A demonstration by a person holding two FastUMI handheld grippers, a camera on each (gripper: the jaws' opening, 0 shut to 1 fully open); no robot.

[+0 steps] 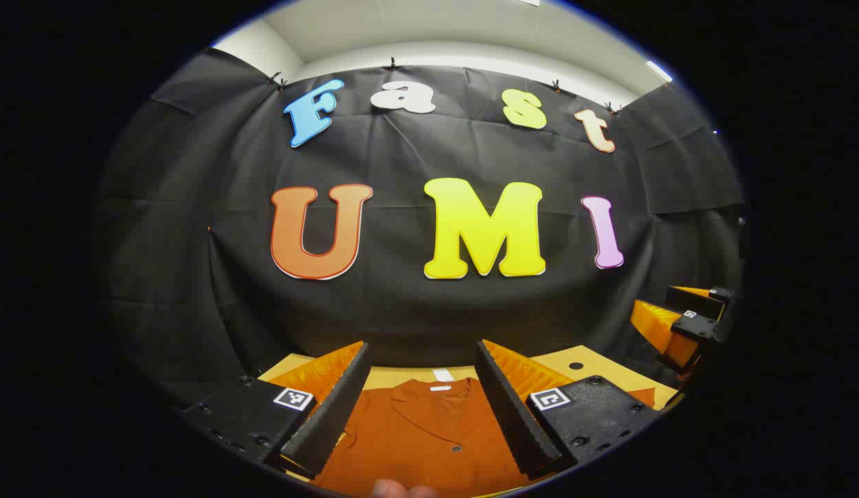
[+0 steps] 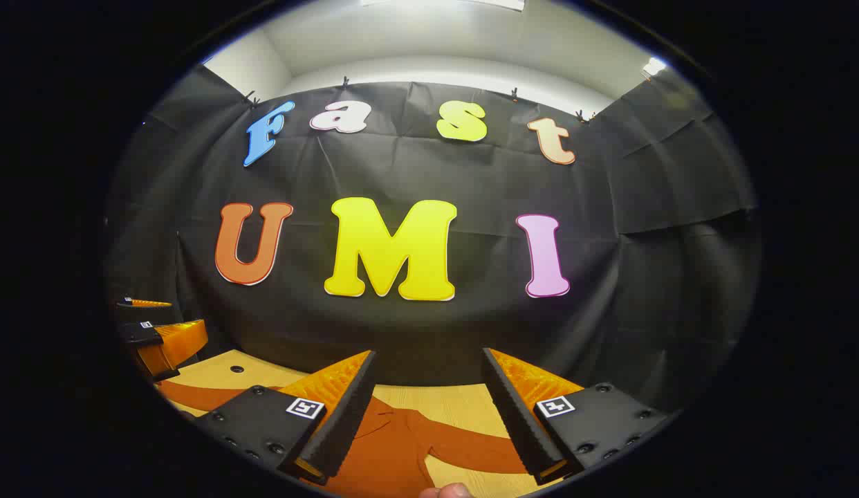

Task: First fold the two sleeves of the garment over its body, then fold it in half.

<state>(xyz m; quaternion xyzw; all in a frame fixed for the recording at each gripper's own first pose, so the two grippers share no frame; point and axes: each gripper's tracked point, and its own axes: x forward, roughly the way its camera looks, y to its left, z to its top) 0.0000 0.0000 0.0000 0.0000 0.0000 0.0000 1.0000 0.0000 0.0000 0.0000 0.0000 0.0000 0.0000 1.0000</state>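
1. Left gripper view: a rust-orange garment (image 1: 429,436) lies flat on the pale wood-grain tabletop (image 1: 595,366), collar toward 12 o'clock, with a small white neck label (image 1: 441,375) too small to read and a dark button (image 1: 456,449) on its front.
2. Its long axis runs from 12 to 6 o'clock; the cloth looks smooth and matte.
3. Left gripper (image 1: 422,394) hangs above the collar with fingers spread wide, holding nothing; the pads are ribbed and each finger base carries a square black-and-white marker.
4. Right gripper view: one sleeve (image 2: 471,443) stretches toward 3 o'clock across the tabletop.
5. Right gripper (image 2: 429,408) hovers with fingers wide, empty.
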